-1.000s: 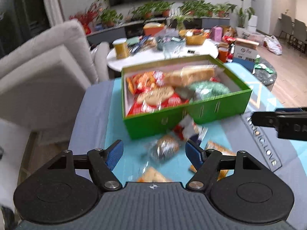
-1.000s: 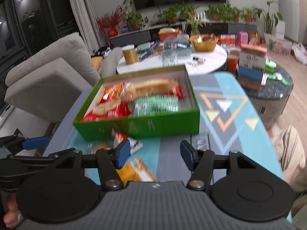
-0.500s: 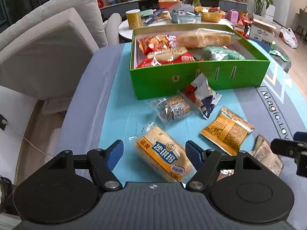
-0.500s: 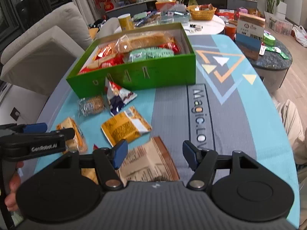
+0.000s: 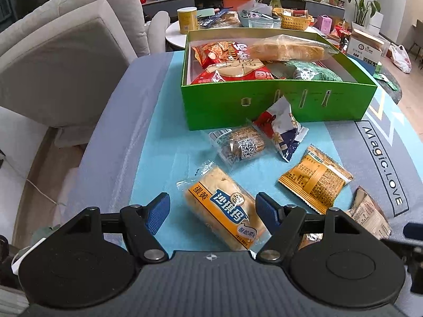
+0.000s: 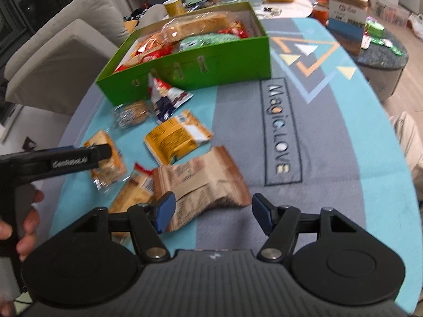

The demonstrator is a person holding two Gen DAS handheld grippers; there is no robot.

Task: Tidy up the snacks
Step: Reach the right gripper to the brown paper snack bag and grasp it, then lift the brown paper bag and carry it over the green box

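Note:
A green box (image 5: 277,103) (image 6: 185,63) holds several snack packs at the far side of the table. Loose snacks lie in front of it: a yellow cake pack (image 5: 224,211) (image 6: 108,161), a clear cookie pack (image 5: 238,145), a red-and-blue bag (image 5: 280,129) (image 6: 166,95), an orange packet (image 5: 314,179) (image 6: 177,140) and a brown packet (image 5: 370,216) (image 6: 201,182). My left gripper (image 5: 212,211) is open, its fingers either side of the yellow cake pack. My right gripper (image 6: 211,211) is open just above the near end of the brown packet.
A grey sofa (image 5: 60,60) stands left of the table. A white round table (image 5: 174,29) with a yellow can, baskets and plants is behind the box. A cardboard carton (image 6: 346,8) sits on a dark side table at right. The left gripper's body (image 6: 53,161) crosses the right view.
Both grippers have pulled back from the green box and tilted down over the loose snacks near the table's front. Both stayed open.

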